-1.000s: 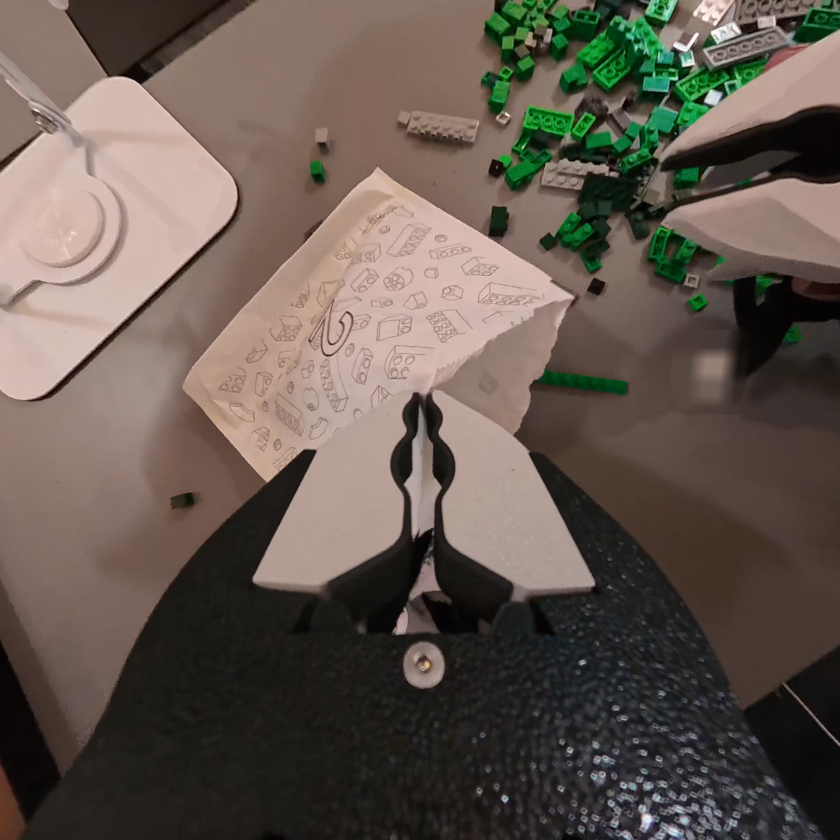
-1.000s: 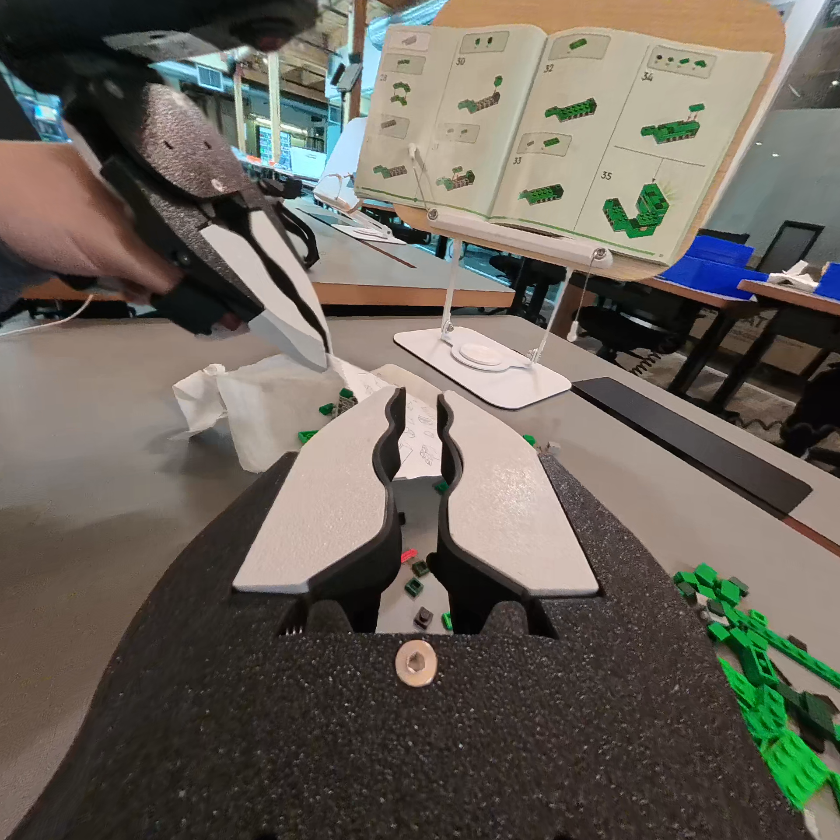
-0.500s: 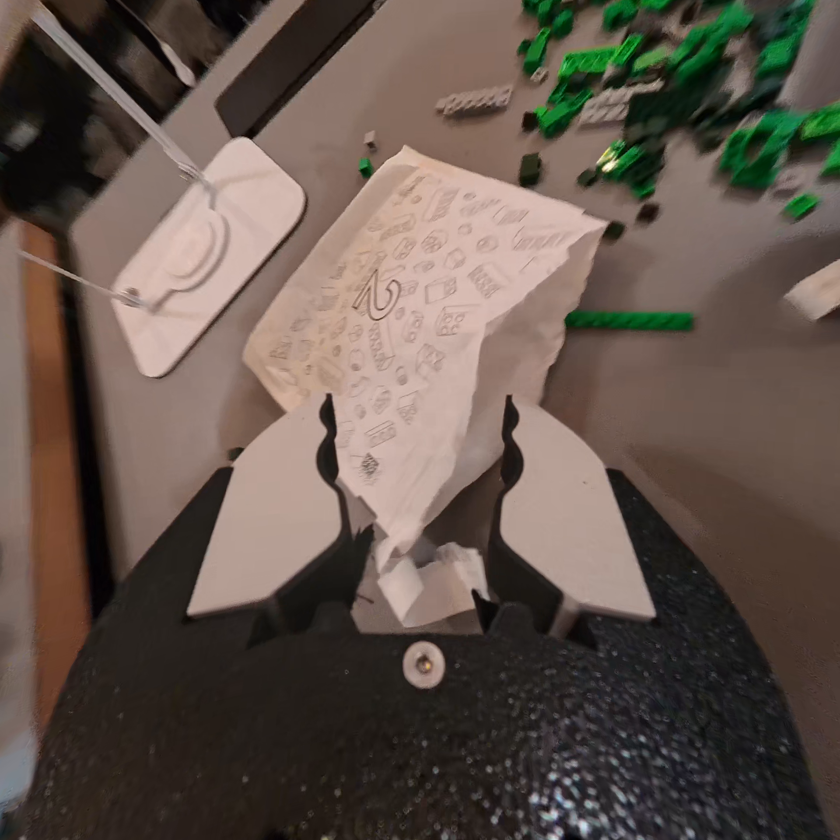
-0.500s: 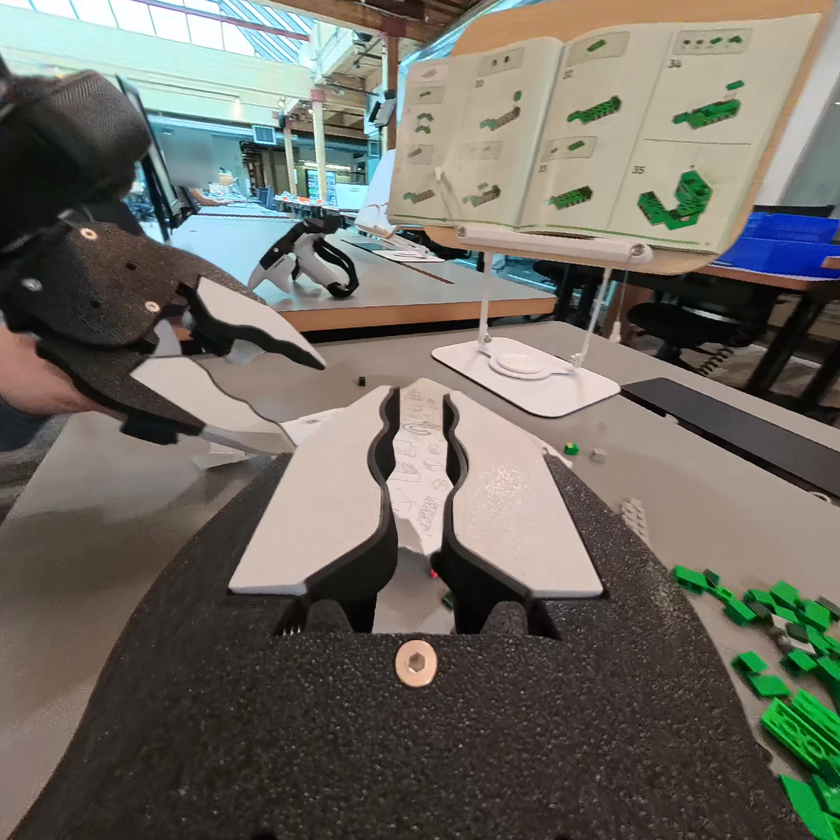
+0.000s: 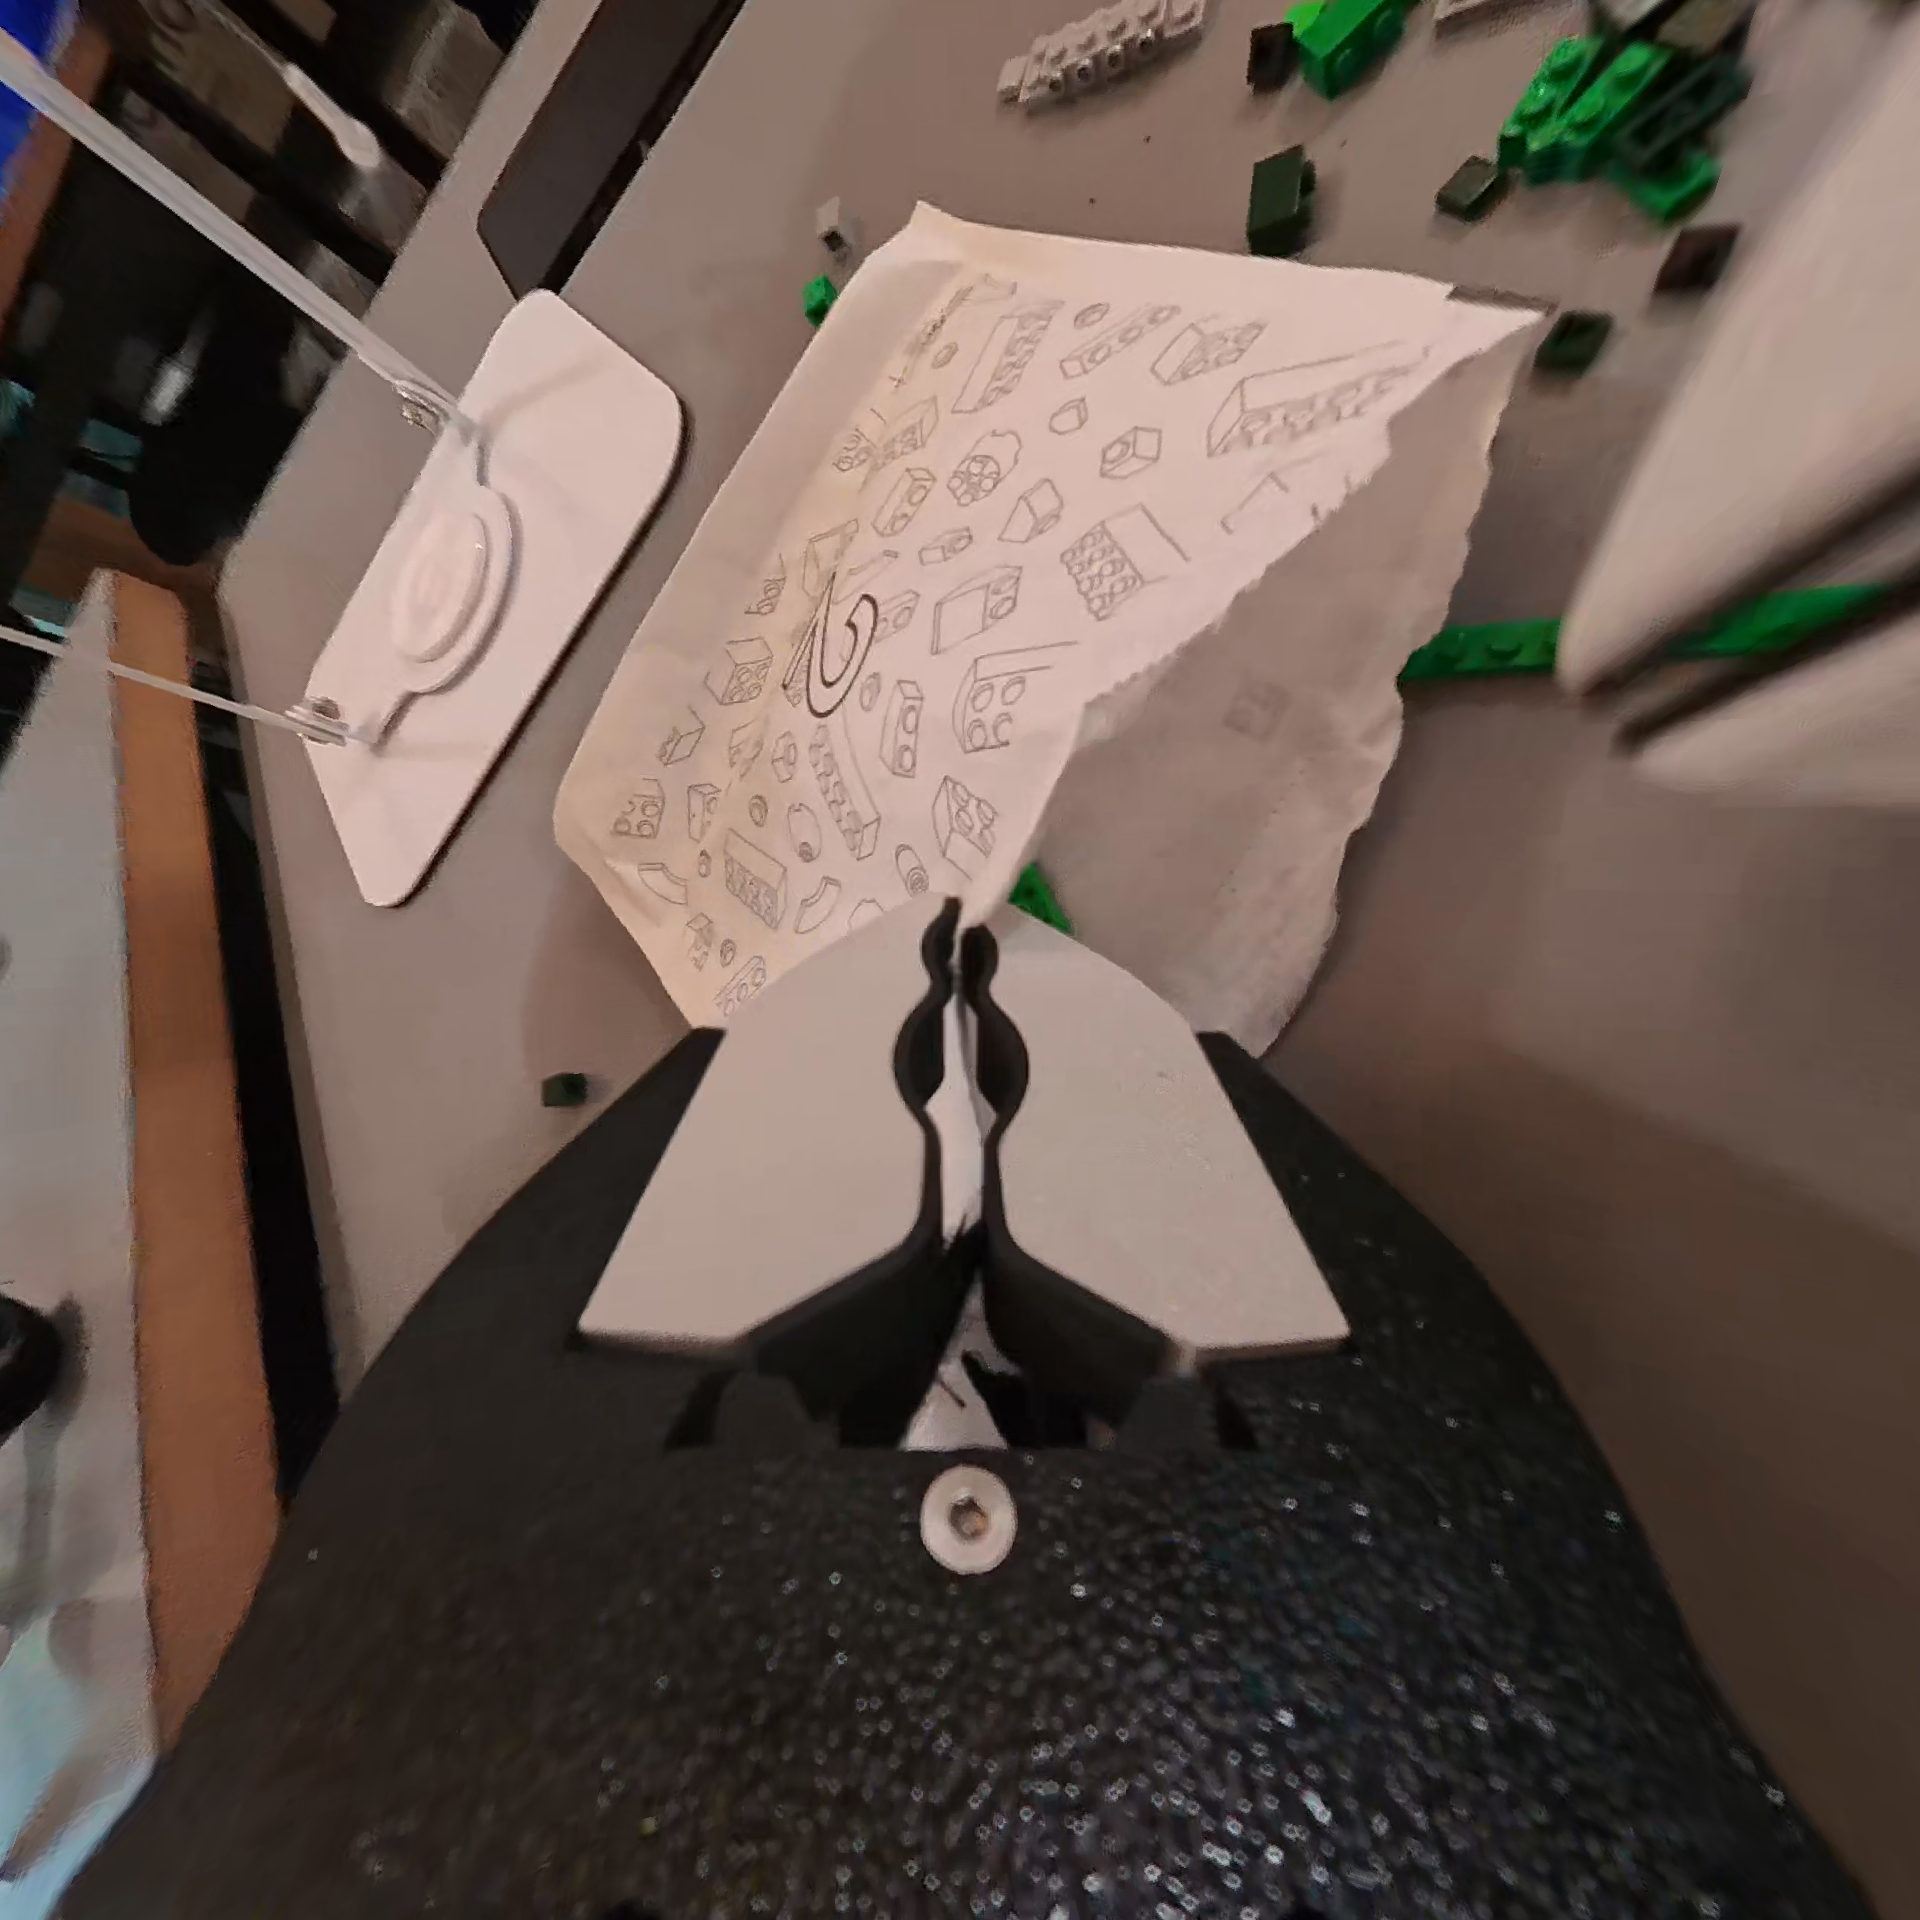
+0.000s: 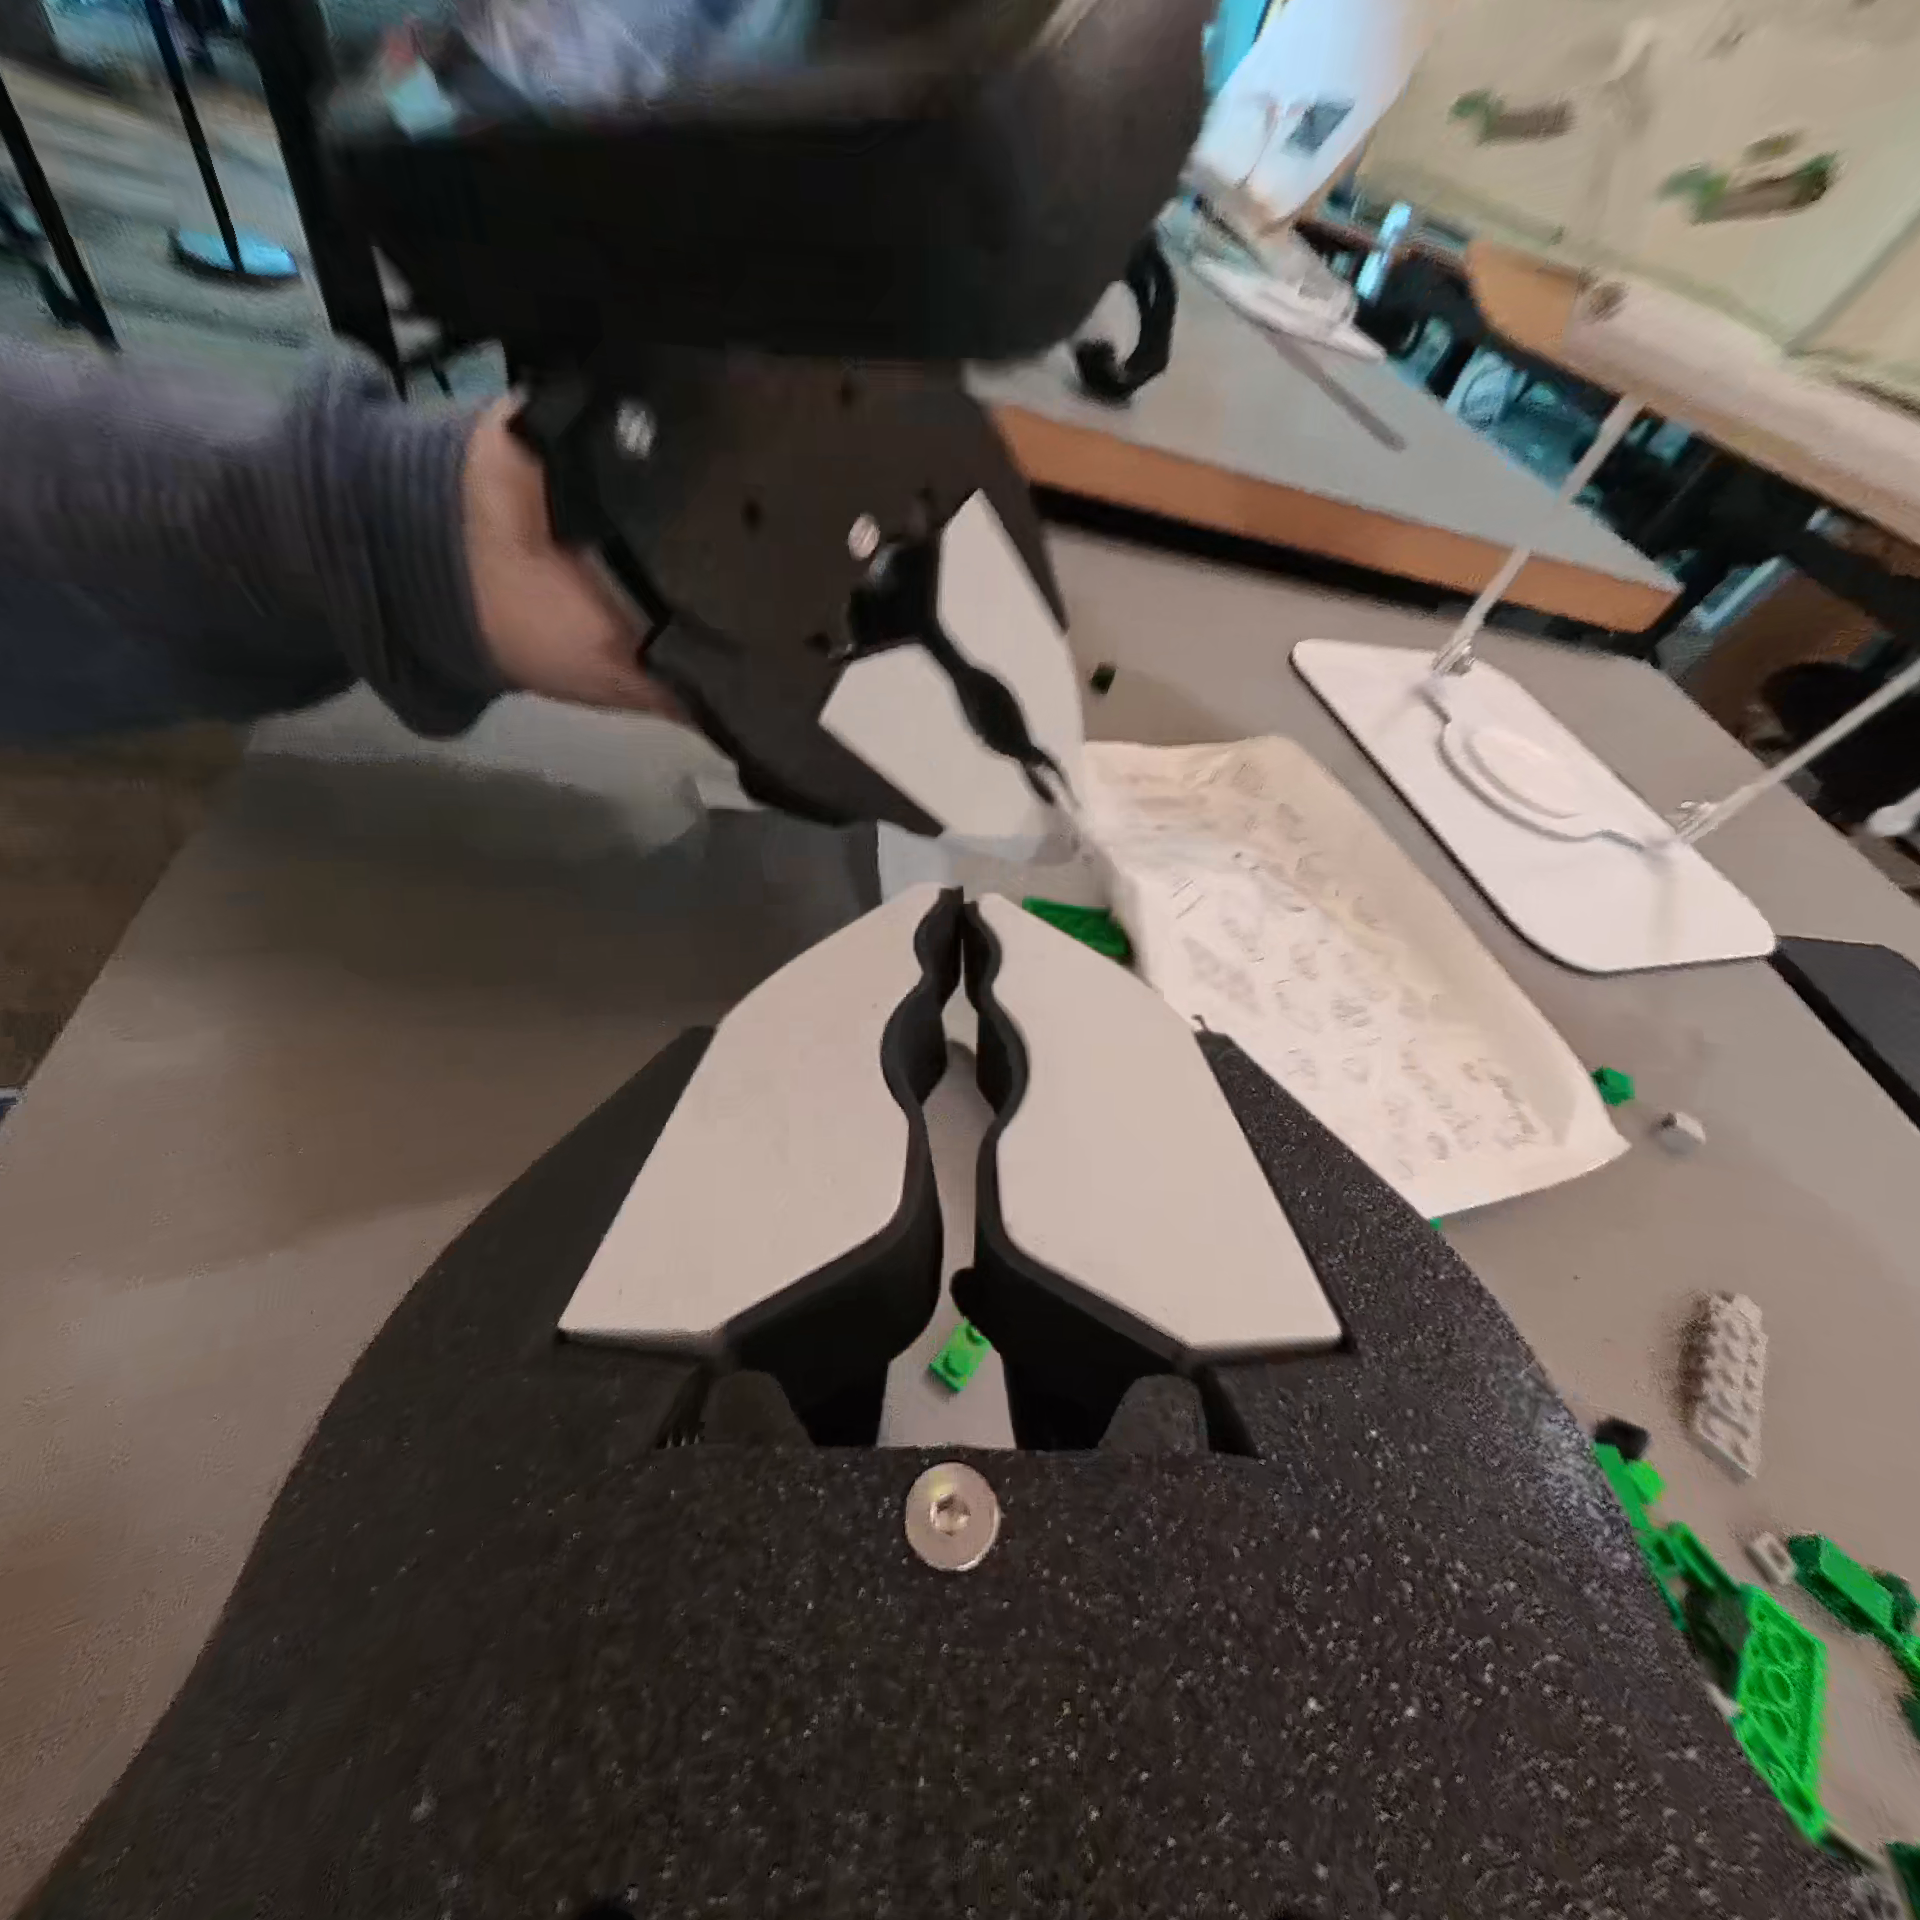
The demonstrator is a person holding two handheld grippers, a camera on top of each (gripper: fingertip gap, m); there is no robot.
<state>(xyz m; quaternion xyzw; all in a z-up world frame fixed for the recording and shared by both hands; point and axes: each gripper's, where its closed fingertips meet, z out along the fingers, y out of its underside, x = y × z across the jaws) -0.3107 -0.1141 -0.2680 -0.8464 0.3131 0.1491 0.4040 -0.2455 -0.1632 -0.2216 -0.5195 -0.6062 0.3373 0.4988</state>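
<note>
A white paper bag (image 5: 987, 582) printed with brick drawings has a torn open end. My left gripper (image 5: 958, 925) is shut on the bag's torn edge and holds that end up off the grey table. In the right wrist view the left gripper (image 6: 1049, 779) pinches the bag (image 6: 1330, 977) from above, and a person's hand (image 6: 540, 613) holds it. My right gripper (image 6: 958, 909) is shut with nothing visible between its fingers, just short of the bag's lower flap. It also shows blurred at the right of the left wrist view (image 5: 1766, 520).
A white book stand base (image 5: 499, 592) sits left of the bag, also in the right wrist view (image 6: 1527, 800). Loose green bricks (image 5: 1621, 114) and a grey brick (image 5: 1101, 52) lie beyond. A long green plate (image 5: 1486, 649) lies by the bag. More green bricks (image 6: 1766, 1662) lie at right. The gap from one gripper's tips to the other's is roughly 9 centimeters.
My left gripper let go of the bag half a second ago and has shut again on its torn edge, raising it. My right gripper has gone from slightly open to shut.
</note>
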